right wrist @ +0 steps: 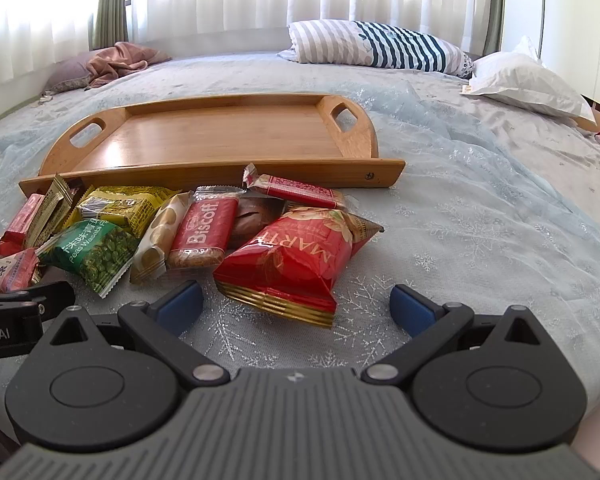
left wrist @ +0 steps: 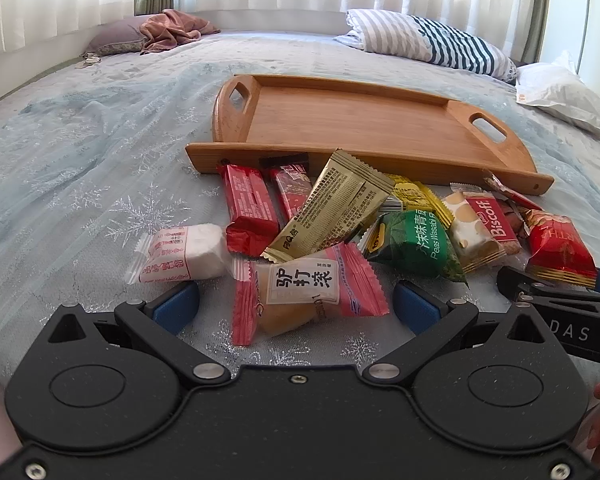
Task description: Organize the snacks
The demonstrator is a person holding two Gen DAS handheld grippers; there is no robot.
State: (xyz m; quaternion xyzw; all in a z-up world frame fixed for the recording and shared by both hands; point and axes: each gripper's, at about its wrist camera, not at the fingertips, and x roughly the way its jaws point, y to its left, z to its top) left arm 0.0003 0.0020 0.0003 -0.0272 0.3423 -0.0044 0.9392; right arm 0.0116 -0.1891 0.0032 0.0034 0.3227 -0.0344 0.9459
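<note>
The left gripper (left wrist: 296, 304) hangs low over the bedspread (left wrist: 80, 184) with its blue pads spread wide, straddling the pink-ended rice-cake packet (left wrist: 304, 288), apparently lined up to pinch it. The right gripper (right wrist: 296, 306) is likewise spread and holds nothing, its gap facing the red Marte bag (right wrist: 296, 260). Beyond both, the remaining snacks, among them the green wasabi peas (right wrist: 94, 254) and the Biscoff biscuit (right wrist: 202, 234), lie heaped against the near rim of the bare wooden tray (right wrist: 220, 140), probably their destination.

snacks (left wrist: 340, 224) heaped before empty tray (left wrist: 364, 120)
</note>
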